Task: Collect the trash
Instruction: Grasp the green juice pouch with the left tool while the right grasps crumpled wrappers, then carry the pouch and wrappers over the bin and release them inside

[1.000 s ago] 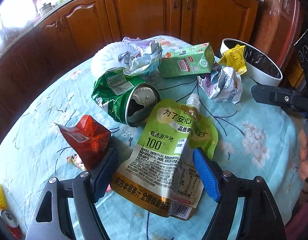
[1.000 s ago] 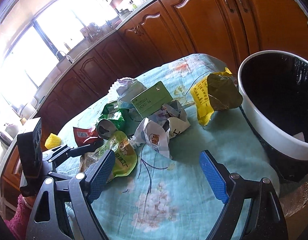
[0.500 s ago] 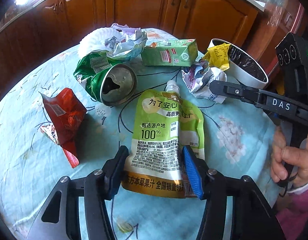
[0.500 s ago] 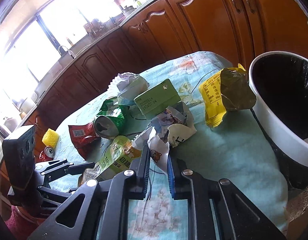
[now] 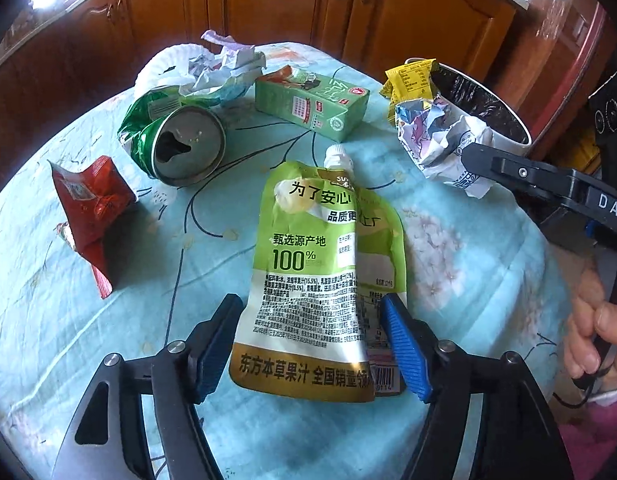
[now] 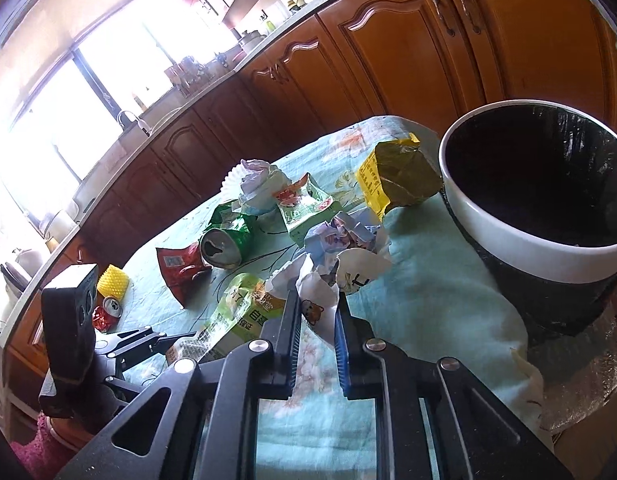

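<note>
Left wrist view: green juice pouch (image 5: pixel 324 276), long axis running near-to-far, lower end clamped by left gripper (image 5: pixel 308 344). Right gripper (image 6: pixel 316 312) pinches crumpled paper (image 6: pixel 332 256); bin (image 6: pixel 508 248) right.

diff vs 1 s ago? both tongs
The right tongs went from wide open to shut on the crumpled paper wrapper, which now looks lifted off the cloth. The left tongs narrowed onto the green juice pouch and now straddle its lower edge, contact unclear. The crushed green can, red wrapper, green carton and bin stayed put.
</note>
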